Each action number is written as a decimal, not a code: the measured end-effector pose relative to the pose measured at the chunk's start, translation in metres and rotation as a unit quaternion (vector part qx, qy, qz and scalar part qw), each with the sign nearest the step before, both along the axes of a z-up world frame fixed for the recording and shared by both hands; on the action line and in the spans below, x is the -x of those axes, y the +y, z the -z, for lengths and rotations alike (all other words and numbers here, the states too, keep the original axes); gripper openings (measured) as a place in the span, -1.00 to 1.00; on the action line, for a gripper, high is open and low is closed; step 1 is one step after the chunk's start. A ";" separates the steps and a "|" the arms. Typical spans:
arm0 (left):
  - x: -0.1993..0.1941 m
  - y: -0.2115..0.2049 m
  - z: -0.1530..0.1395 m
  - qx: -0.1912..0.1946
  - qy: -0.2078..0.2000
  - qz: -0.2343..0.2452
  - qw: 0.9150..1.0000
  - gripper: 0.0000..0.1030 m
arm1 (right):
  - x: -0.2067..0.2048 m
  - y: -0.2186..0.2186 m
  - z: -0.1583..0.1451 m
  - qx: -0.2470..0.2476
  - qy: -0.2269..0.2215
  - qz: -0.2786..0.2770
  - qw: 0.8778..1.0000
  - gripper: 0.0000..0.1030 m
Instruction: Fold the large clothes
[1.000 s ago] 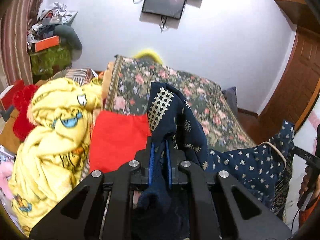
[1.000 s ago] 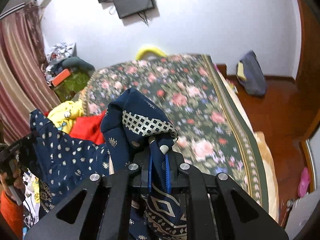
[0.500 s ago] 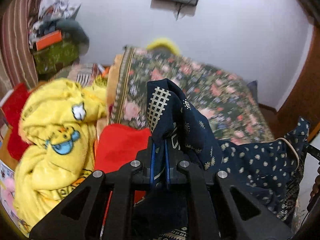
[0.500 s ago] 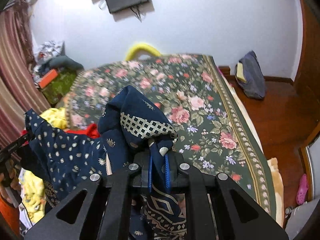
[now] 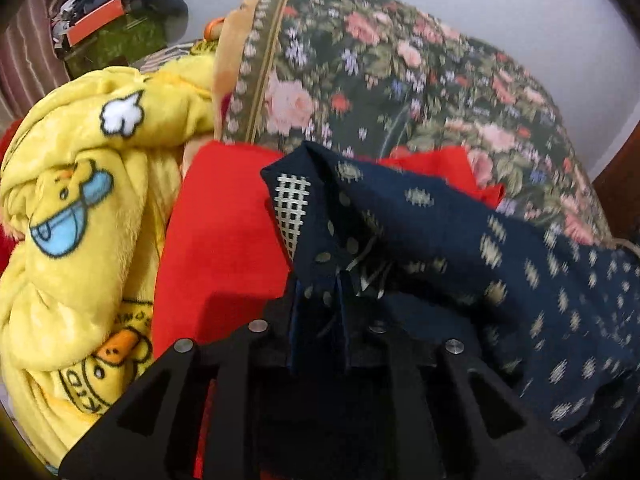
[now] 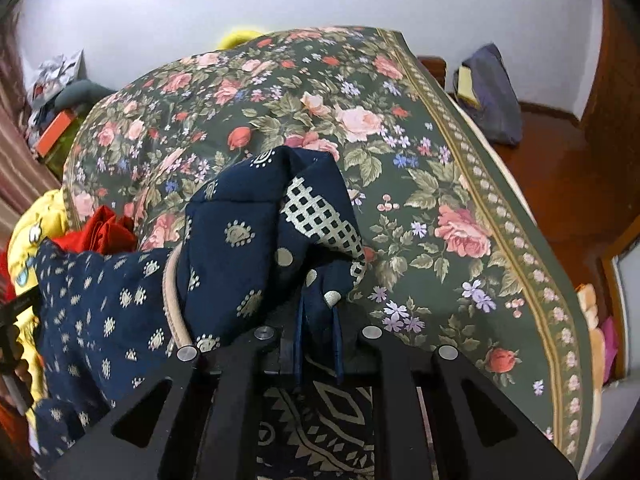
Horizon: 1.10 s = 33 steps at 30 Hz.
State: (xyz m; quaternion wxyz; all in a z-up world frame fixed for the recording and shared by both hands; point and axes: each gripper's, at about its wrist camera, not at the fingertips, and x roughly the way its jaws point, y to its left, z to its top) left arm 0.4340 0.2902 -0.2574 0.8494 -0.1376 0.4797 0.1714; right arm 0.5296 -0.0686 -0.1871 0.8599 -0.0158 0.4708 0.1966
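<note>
A navy garment (image 5: 440, 240) with pale gold motifs and a lattice-print corner is stretched between both grippers above the floral bed cover (image 5: 380, 80). My left gripper (image 5: 318, 292) has one corner of it between its blue pads, and its jaws are opening. It hangs low over a red garment (image 5: 224, 220). In the right wrist view the navy garment (image 6: 236, 240) bunches over my right gripper (image 6: 319, 308). That gripper's jaws are opening too, with a fold of the cloth still pinched between them, just above the bed cover (image 6: 400, 140).
A yellow cartoon-print fleece (image 5: 80, 200) is heaped left of the red garment. Clutter with an orange box (image 5: 96, 20) stands by the far wall. A grey bag (image 6: 492, 96) lies on the wooden floor right of the bed. A hand (image 6: 12, 360) shows at the left edge.
Both grippers have dropped toward the bed and tilted downward, carrying the navy garment with them. The wall and screen have slid out of the top of both views. Each pair of pads stands slightly wider.
</note>
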 end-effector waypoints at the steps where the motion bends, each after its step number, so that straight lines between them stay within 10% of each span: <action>1: 0.003 -0.003 0.000 -0.009 0.007 0.001 1.000 -0.70 | 0.001 0.000 -0.001 0.004 -0.001 -0.001 1.000 -0.73; 23: 0.118 -0.065 -0.114 -0.051 -0.023 0.089 0.994 -0.48 | 0.123 -0.027 -0.103 0.016 -0.050 -0.045 0.998 -0.64; 33: 0.192 -0.092 -0.133 -0.026 -0.044 0.141 0.989 0.00 | 0.200 -0.032 -0.129 0.034 -0.114 -0.069 0.991 0.40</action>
